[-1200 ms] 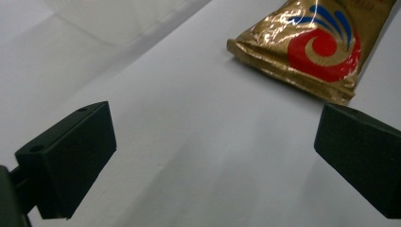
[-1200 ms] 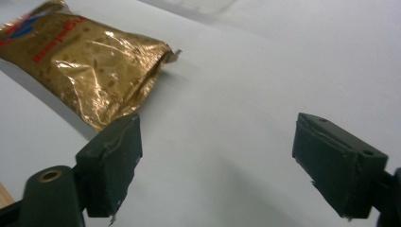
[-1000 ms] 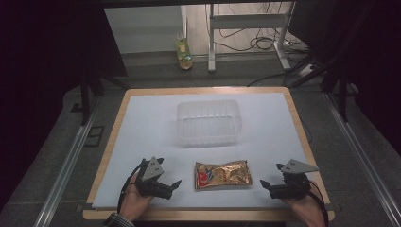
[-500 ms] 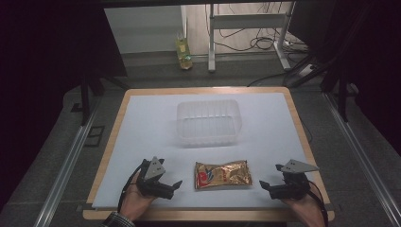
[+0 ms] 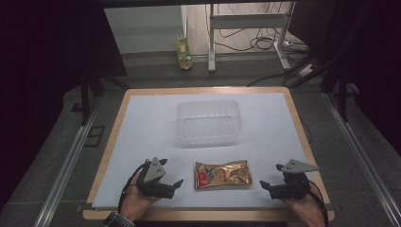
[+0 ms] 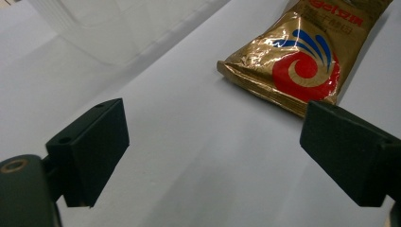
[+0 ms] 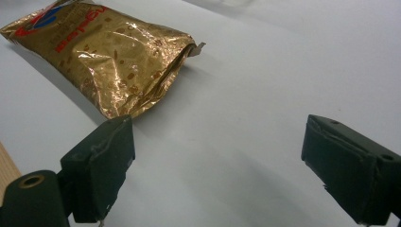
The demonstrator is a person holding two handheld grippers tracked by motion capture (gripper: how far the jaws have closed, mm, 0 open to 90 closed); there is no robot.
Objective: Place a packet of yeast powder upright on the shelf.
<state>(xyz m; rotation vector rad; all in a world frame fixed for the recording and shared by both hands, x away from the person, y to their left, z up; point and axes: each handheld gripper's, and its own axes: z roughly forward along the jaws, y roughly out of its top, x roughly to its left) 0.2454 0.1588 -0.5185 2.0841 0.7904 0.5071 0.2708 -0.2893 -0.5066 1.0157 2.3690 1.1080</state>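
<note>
Claws: your left gripper (image 5: 176,183) just narrowed slightly yet gapes empty; right gripper (image 5: 263,185) agape, empty. Gold packet (image 5: 222,174) — untouched, flat between them, before clear tub (image 5: 208,124). Pickup outstanding.

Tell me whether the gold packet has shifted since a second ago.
No. The gold packet lies where it did, just in front of the clear tray.

The gold foil packet (image 6: 302,56) carries the only print. In the left gripper view, just ahead of the left gripper's (image 6: 215,151) right-hand jaw, it shows a red swirl logo with blue arcs; the red lettering above it is cut off and unreadable. In the right gripper view, red lettering on the packet's far end is too blurred to read.
</note>
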